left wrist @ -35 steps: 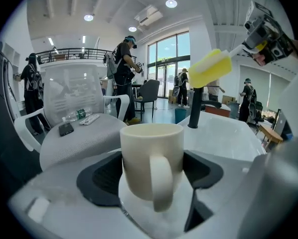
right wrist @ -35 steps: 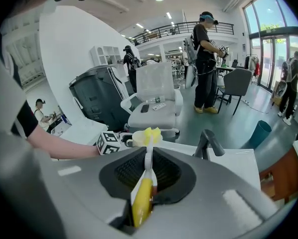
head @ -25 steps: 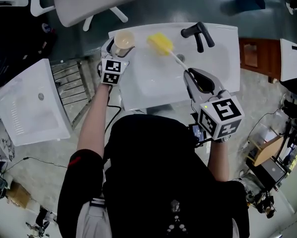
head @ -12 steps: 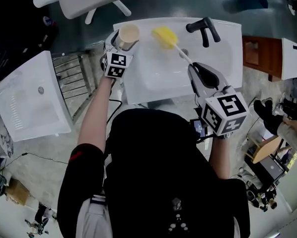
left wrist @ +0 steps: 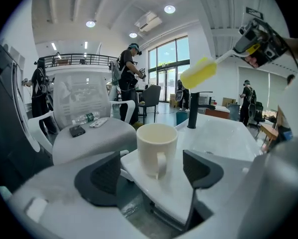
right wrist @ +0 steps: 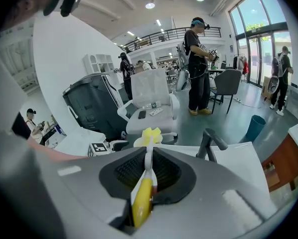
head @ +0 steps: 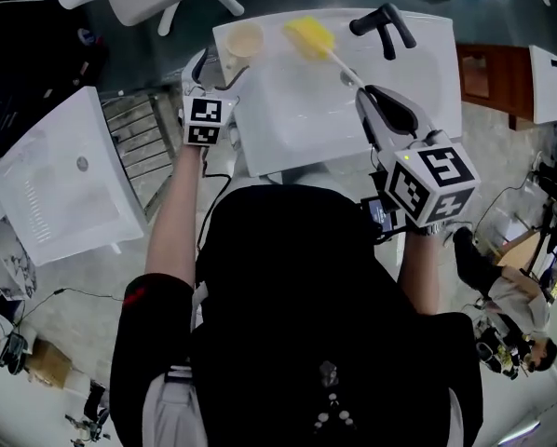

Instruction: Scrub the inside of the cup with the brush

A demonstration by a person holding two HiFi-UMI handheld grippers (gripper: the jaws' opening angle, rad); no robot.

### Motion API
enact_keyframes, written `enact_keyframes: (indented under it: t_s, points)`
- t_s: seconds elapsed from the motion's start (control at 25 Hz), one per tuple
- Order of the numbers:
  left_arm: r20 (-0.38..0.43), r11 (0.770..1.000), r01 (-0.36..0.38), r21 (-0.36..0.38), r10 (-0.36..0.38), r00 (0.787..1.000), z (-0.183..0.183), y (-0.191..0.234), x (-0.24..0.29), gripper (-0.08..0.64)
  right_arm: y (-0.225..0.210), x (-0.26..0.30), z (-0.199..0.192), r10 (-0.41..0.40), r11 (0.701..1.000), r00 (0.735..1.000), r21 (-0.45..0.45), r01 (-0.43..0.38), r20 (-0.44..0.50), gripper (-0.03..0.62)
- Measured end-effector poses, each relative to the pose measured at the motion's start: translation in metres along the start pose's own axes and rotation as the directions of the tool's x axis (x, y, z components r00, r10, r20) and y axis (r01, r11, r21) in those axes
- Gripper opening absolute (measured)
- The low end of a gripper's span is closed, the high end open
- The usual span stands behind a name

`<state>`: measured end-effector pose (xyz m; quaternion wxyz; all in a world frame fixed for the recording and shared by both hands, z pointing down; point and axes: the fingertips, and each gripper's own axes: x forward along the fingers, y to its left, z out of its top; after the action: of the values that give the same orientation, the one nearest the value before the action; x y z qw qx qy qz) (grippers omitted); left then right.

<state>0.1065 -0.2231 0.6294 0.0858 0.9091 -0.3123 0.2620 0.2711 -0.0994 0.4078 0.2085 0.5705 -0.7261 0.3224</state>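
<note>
- Cup [left wrist: 156, 146]: a cream mug standing upright on the flat corner ledge of the white sink [head: 288, 128], at upper centre-left of the head view. Its handle faces the left hand-held gripper.
- Left hand-held gripper [left wrist: 151, 172]: the jaws are wide apart. One dark pad lies at each side of the cup and nearer the camera than it, and neither pad touches it.
- Right hand-held gripper [right wrist: 148, 171]: the jaws are closed on the handle of the brush, and the yellow grip section sits between the dark pads.
- Brush [head: 308, 35]: the yellow sponge head is in the air over the far part of the sink, up and to the right of the cup and clear of it. A thin white shank runs down-right from the head into the right hand-held gripper.
- Faucet [head: 383, 28]: black, at the upper right of the sink.
- Left marker cube [head: 204, 121] and right marker cube [head: 432, 186]: each bears black-and-white square patterns.
- Office chair [left wrist: 84, 133]: pale, at centre-left of the left gripper view. Its seat carries a bottle [left wrist: 86, 117] with a green label whose print is too small to read, a dark phone [left wrist: 76, 130] and a remote [left wrist: 100, 122].
- People stand in the hall beyond the chair.
</note>
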Motion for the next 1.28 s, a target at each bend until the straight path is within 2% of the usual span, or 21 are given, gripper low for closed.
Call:
enact_keyframes:
  t_s: [0.2,0.4,0.52,0.68,0.92,1.28]
  points:
    - [0.069,0.998,-0.033,-0.051,0.036,0.997,0.017,0.014,-0.045,0.394,0.013,0.001,0.005,0.017,1.0,0.999,-0.001,-0.017,0.031,0.043]
    - [0.141,0.997,-0.005,-0.077,0.016,0.99,0.039,0.013,-0.091,0.392,0.033,0.005,0.008,0.039,0.999,0.998,-0.032,-0.037,0.054,0.043]
    - [0.196,0.998,0.006,-0.06,0.006,0.981,0.057,0.01,-0.116,0.343,0.047,0.011,0.011,0.054,0.997,0.996,-0.054,-0.05,0.072,0.043]
    - [0.285,0.998,0.003,-0.056,0.013,0.958,0.088,0.007,-0.146,0.229,0.062,0.013,0.017,0.067,0.995,0.992,-0.074,-0.06,0.104,0.043]
    - [0.368,0.997,-0.045,-0.068,0.067,0.927,0.13,0.007,-0.192,0.012,0.082,0.002,0.026,0.085,0.993,0.986,-0.093,-0.071,0.147,0.042]
    - [0.454,0.998,-0.04,-0.041,0.054,0.89,0.186,0.003,-0.242,0.002,0.093,-0.018,0.053,0.072,0.993,0.967,-0.113,-0.046,0.245,0.041]
